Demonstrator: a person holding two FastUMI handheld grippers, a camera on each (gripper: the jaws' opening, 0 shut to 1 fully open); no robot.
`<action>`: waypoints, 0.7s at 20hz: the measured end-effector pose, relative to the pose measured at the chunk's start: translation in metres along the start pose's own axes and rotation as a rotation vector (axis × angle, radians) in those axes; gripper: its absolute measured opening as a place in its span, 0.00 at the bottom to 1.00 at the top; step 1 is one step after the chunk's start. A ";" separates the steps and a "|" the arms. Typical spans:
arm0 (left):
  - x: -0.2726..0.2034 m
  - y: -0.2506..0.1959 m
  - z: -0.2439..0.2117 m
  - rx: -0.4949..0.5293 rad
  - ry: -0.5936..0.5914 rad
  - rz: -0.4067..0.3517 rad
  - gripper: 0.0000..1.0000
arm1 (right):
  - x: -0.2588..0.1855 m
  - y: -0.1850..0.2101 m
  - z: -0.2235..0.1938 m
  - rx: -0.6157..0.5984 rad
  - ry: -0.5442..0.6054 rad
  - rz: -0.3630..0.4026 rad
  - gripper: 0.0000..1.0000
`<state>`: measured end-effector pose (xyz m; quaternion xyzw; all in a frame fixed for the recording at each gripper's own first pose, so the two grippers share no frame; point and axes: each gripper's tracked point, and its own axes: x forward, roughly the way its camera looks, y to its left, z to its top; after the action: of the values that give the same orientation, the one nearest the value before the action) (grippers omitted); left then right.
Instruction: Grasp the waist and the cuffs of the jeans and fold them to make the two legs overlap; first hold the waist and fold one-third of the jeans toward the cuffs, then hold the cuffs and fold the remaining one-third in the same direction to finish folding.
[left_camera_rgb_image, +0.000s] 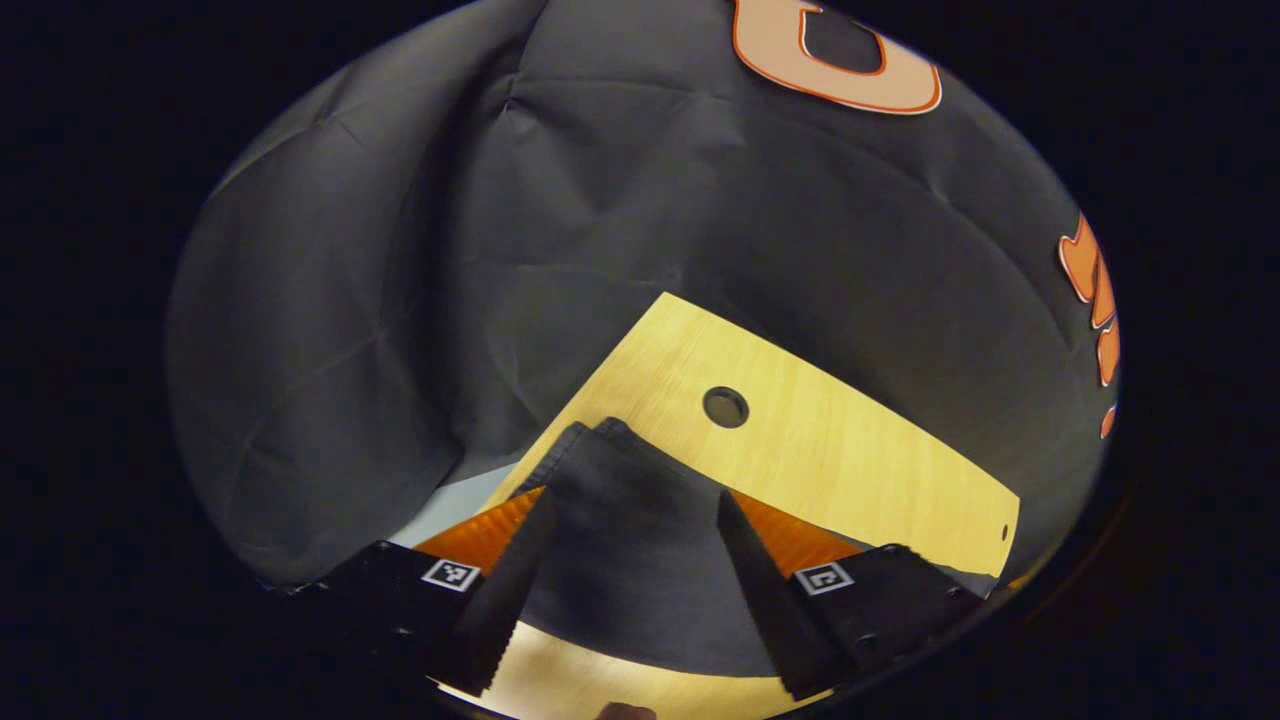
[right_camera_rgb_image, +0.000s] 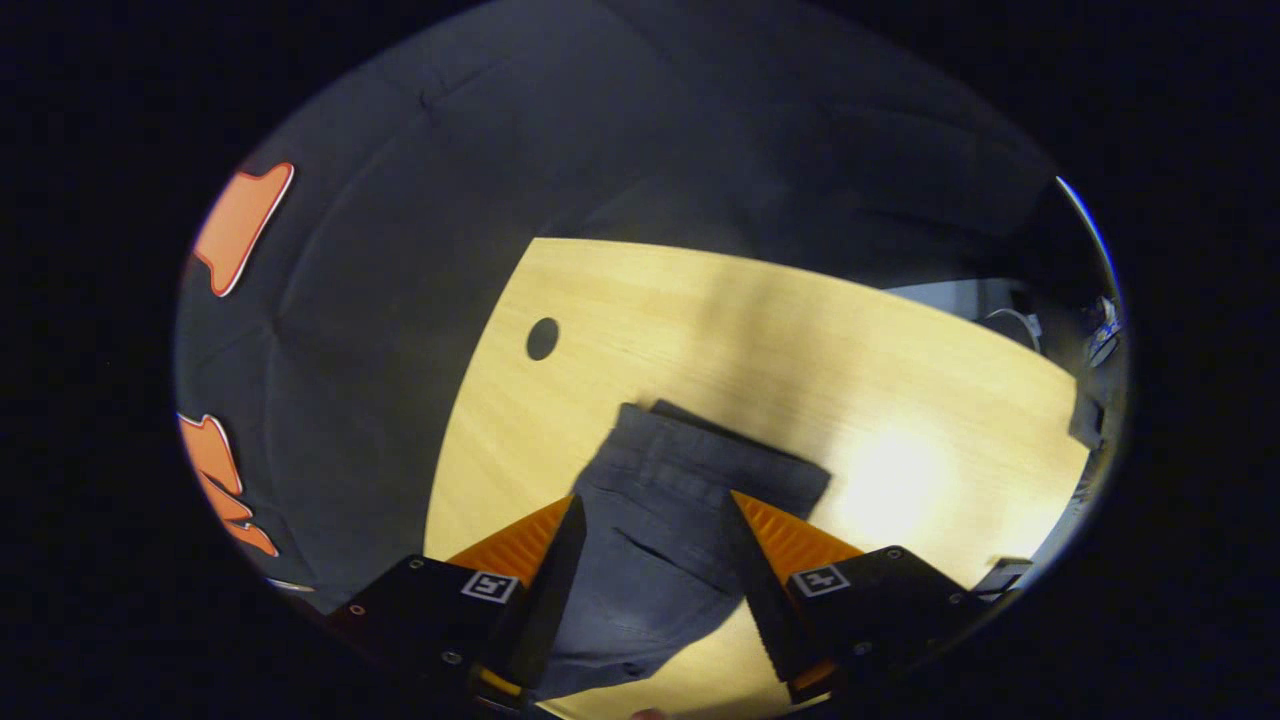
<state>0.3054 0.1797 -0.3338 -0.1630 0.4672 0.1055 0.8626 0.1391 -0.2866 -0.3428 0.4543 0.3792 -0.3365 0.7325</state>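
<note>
Dark grey jeans lie flat on the light wooden table (left_camera_rgb_image: 850, 450). In the left gripper view their cuff end (left_camera_rgb_image: 600, 445) points away from me, two hem layers lying side by side at the tip. My left gripper (left_camera_rgb_image: 635, 495) hangs open over this end, one finger on each side of the cloth. In the right gripper view the waist end (right_camera_rgb_image: 700, 455) with its band and a back pocket (right_camera_rgb_image: 665, 560) lies beneath my right gripper (right_camera_rgb_image: 655, 497). That gripper is open too, its fingers straddling the denim without pressing on it.
A round cable hole (left_camera_rgb_image: 725, 407) (right_camera_rgb_image: 542, 338) sits in the table beyond the jeans. The black cloth wall (left_camera_rgb_image: 600, 200) hangs close behind the table's far edge. Past the right edge in the right gripper view lie a grey floor and cables (right_camera_rgb_image: 1010, 320).
</note>
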 end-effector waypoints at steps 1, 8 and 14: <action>-0.008 -0.005 -0.002 -0.004 -0.005 -0.016 0.99 | -0.003 -0.007 -0.008 0.009 0.015 -0.008 0.88; -0.035 -0.027 -0.047 0.003 0.048 -0.096 0.99 | 0.018 -0.041 -0.039 0.079 0.089 -0.028 0.99; -0.062 -0.033 -0.071 -0.035 0.083 -0.105 0.98 | 0.046 -0.039 -0.040 0.113 0.072 -0.045 0.96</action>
<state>0.2278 0.1208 -0.3117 -0.2064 0.4913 0.0613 0.8440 0.1189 -0.2709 -0.4098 0.4982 0.3956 -0.3573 0.6838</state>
